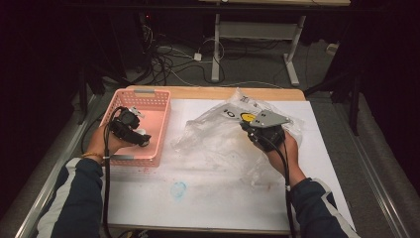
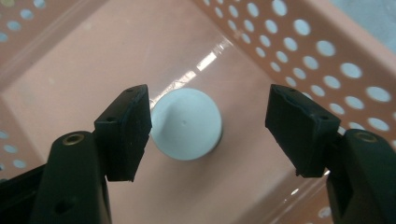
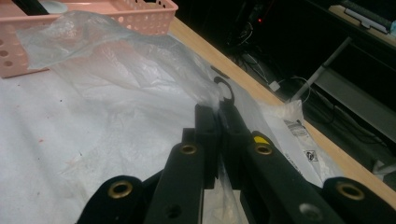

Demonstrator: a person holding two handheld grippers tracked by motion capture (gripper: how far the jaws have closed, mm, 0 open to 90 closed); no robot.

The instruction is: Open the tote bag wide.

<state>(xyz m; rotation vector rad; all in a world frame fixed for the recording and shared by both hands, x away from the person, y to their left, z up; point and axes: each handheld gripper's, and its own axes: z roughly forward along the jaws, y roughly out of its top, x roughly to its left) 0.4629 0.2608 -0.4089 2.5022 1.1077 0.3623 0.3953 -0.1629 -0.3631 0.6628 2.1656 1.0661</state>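
A pink perforated basket (image 1: 157, 101) stands at the table's left. On its floor (image 2: 74, 84) lies a white round object (image 2: 186, 123). My left gripper (image 2: 209, 135) hangs open just above it, jaws on either side and not touching; in the high view the left gripper (image 1: 140, 137) sits inside the basket. A crumpled clear plastic bag (image 1: 218, 134) with black print and a yellow spot (image 1: 246, 117) lies mid-table. My right gripper (image 3: 219, 112) is shut on a fold of the bag (image 3: 121, 65), holding it up; the right gripper (image 1: 251, 130) is at the bag's right side.
White sheet (image 1: 208, 198) covers the table, with a faint blue stain (image 1: 178, 189) near the front. The wooden table edge (image 1: 208, 92) runs along the back. Beyond it are a dark floor with cables (image 1: 168, 59) and a white desk frame (image 1: 257, 34).
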